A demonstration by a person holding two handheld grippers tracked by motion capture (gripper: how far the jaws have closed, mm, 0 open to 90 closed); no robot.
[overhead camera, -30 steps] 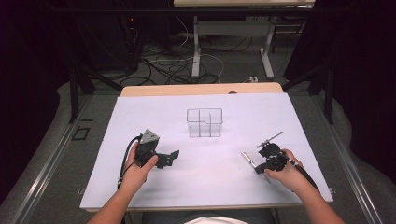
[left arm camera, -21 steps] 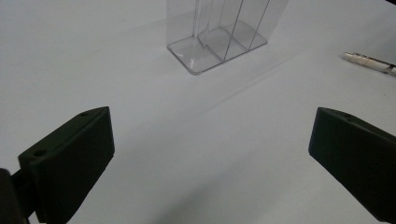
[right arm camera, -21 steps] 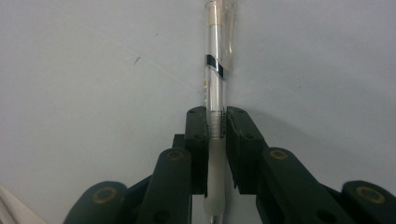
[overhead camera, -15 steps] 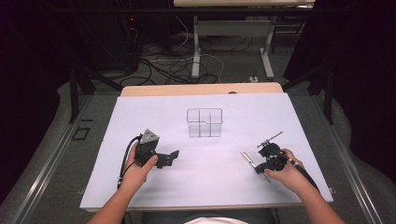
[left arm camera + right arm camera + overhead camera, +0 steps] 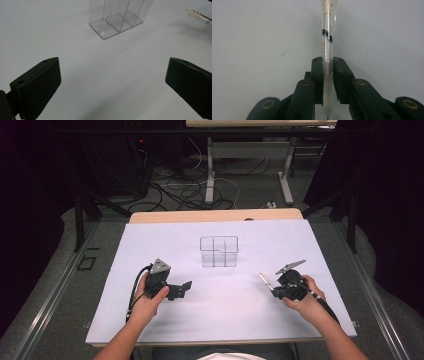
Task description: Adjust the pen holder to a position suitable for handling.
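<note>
A: What do we have in the right gripper [image 5: 327,65]?

B: A clear pen [image 5: 327,37], clamped between the two jaws. In the right gripper view we see it run straight ahead of the jaw tips, with its clip and a dark band out past them, and its frosted grip section pinched between the pads.

A: And from above?

B: In the high view we see the right gripper [image 5: 274,287] held in the right hand [image 5: 305,296], the pen [image 5: 263,280] sticking out ahead of it toward the clear box [image 5: 219,252], well short of touching it.

A: What about the left gripper [image 5: 112,82]?

B: Its jaws are spread wide with nothing between them, just the white sheet [image 5: 112,75] below. In the high view we see the left hand [image 5: 147,301] around the left gripper [image 5: 186,288].

A: Where is the box from there?

B: Ahead of the left jaws, slightly toward the left one: the box [image 5: 117,17] stands upright on the sheet, and we see dividers inside. The pen's tip [image 5: 198,15] shows ahead and beyond the right jaw.
</note>
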